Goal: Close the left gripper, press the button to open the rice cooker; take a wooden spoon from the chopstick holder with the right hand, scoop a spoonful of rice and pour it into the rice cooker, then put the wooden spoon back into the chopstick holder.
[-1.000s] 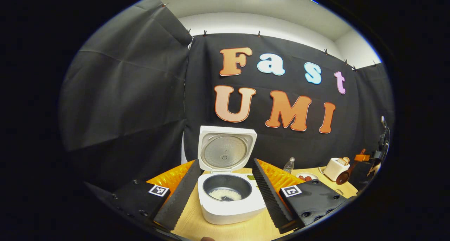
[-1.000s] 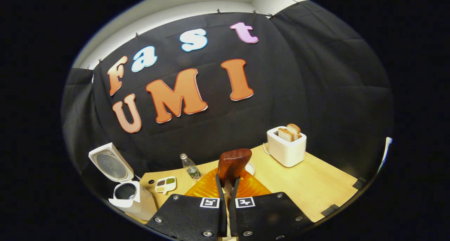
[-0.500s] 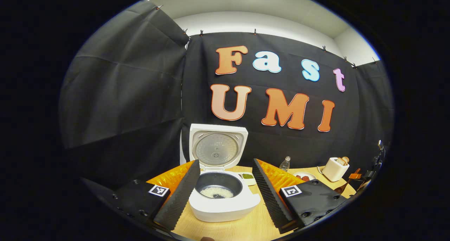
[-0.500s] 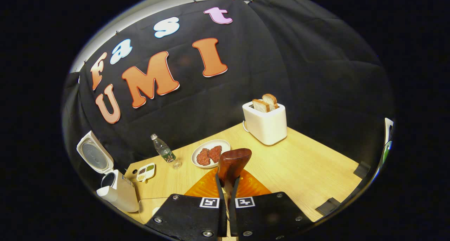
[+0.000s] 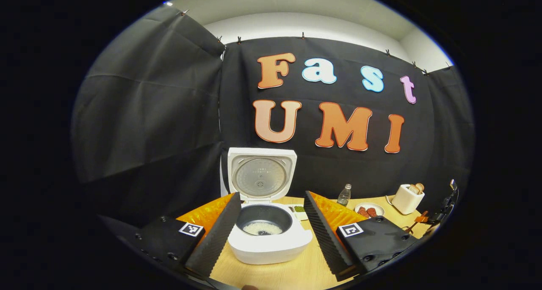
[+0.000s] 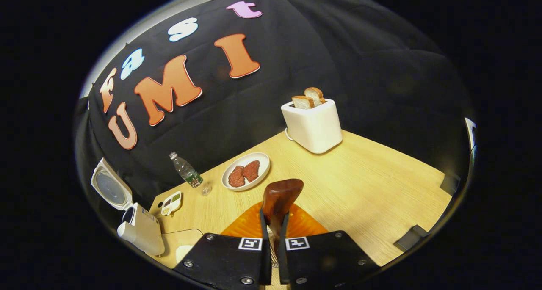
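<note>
The left claw [image 5: 271, 222] is held spread wide before the white rice cooker [image 5: 269, 239], whose lid is raised and whose dark pot holds some white rice [image 5: 262, 228]. The right claw [image 6: 274, 235] is pressed together on the brown wooden spoon [image 6: 279, 197], held above the pale wooden desk [image 6: 364, 197] near a white plate of meat [image 6: 246, 171] and a white toaster [image 6: 312, 125]
</note>
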{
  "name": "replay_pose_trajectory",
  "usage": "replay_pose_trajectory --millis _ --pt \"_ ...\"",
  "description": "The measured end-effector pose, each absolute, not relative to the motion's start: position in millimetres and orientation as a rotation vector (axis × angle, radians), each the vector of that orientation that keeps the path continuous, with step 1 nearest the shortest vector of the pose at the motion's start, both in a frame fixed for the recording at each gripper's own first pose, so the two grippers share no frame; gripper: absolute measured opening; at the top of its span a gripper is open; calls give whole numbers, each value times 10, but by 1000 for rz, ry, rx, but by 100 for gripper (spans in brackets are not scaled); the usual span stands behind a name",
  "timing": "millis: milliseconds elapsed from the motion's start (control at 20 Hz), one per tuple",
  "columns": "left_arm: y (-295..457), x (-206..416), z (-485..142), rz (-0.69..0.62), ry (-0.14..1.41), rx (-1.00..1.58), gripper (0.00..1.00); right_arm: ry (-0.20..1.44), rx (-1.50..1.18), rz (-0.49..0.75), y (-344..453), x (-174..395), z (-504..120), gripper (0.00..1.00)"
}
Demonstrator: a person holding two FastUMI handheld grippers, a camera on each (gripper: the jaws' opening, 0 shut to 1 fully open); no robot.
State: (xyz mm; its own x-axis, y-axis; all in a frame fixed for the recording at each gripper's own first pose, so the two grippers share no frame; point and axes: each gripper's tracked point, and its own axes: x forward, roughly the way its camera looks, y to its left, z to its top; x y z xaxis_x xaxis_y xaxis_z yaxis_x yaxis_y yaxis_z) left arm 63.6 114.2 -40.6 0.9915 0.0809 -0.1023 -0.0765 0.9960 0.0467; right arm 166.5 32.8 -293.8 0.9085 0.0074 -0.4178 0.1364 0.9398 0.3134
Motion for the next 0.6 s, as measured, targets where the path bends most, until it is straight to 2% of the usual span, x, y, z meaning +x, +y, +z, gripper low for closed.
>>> replay_pose_trajectory --millis 250,350,400,450,600 --pt "1152 621 -426 81 110 42 100 472 381 -127 92 1595 -3017 22" --pt "1152 624 -434 74 113 37 100 474 385 -144 45 1525 -2958 36" --pt "1156 628 -424 71 112 34 100 477 382 -157 13 1497 -2925 50" --pt "1163 631 -414 68 112 31 100 473 373 -171 -30 1477 -2875 56" --pt "1202 639 -378 62 108 20 100 444 346 -194 -102 1395 -2608 84"
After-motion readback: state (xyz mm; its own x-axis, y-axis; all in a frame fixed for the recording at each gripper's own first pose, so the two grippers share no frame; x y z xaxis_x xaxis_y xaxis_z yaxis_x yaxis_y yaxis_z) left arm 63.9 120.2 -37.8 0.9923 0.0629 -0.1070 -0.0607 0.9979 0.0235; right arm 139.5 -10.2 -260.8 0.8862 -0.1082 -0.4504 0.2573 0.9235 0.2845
